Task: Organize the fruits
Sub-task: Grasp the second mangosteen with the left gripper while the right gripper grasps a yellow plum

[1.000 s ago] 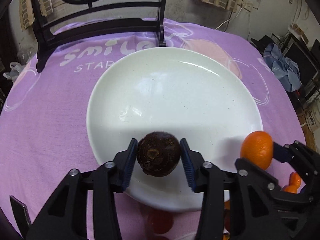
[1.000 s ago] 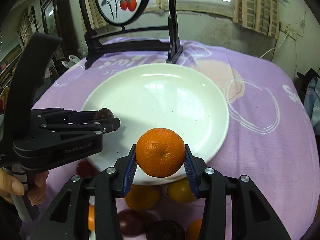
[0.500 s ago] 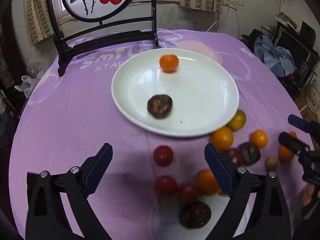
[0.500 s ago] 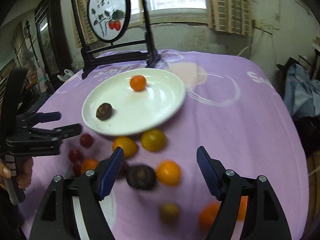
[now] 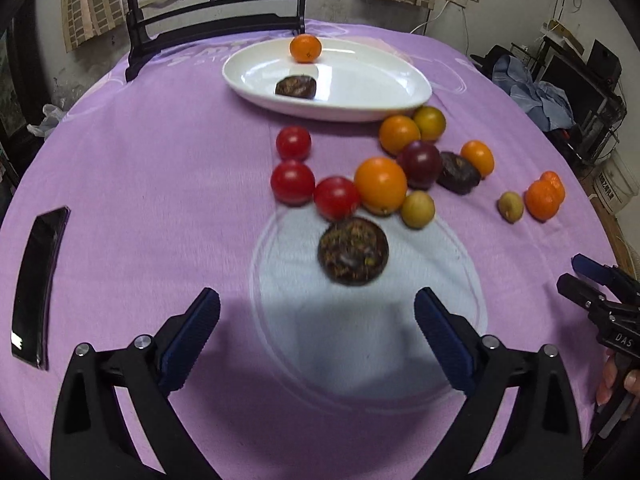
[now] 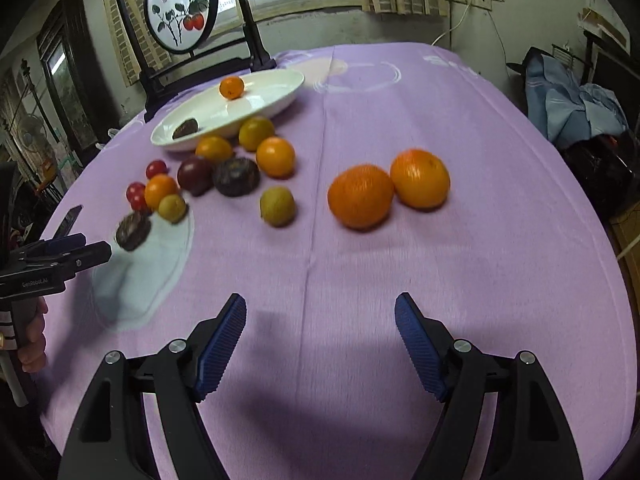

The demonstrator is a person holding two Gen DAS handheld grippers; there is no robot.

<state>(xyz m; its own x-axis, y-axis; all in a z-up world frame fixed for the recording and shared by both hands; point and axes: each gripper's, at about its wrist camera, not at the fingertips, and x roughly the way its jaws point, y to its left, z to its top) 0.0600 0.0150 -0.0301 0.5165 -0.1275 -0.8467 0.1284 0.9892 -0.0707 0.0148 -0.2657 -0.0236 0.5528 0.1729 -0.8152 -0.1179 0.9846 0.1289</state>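
Worktop: purple cloth covers the round worktop; a dark framed stand is at the far edge.
Plate: white plate lies far from both tools; it carries one orange and one dark fruit.
Loose fruit: red, orange, yellow and dark fruits lie in a group on the cloth near the plate; two big oranges lie apart, touching.
Left tool: released, jaws wide, holding nothing, just before a dark fruit.
Right tool: released, empty, above bare cloth.
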